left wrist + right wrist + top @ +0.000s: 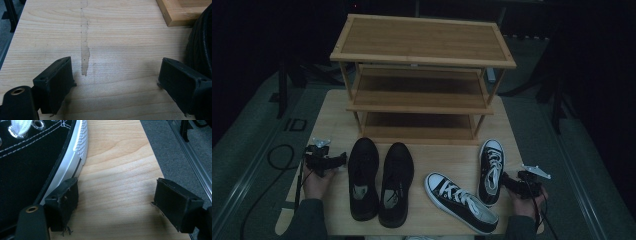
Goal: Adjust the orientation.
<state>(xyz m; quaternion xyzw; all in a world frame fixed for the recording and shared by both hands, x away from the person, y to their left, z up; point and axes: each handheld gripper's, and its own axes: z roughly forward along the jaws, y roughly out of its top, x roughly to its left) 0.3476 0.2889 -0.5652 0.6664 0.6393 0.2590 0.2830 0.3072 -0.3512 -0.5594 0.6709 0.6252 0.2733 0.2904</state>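
A pair of all-black shoes [363, 177] [396, 182] stands left of centre on the wooden table [447, 155]. To their right are two black canvas sneakers with white soles and laces: one lies angled [459, 201], the other points toward the rack [490, 170]. My left gripper [339, 161] [115, 72] is open just left of the black shoe [200, 50], with bare wood between its jaws. My right gripper [507, 181] [116, 192] is open beside the right sneaker [30, 165]. Its left jaw is close against the white sole.
A three-shelf bamboo shoe rack [422, 65] stands at the back of the table, its shelves bare; its lower corner [182, 12] appears in the left gripper view. The table's right edge [155, 162] drops to grey floor close to my right gripper. Cables trail on the floor at left [279, 155].
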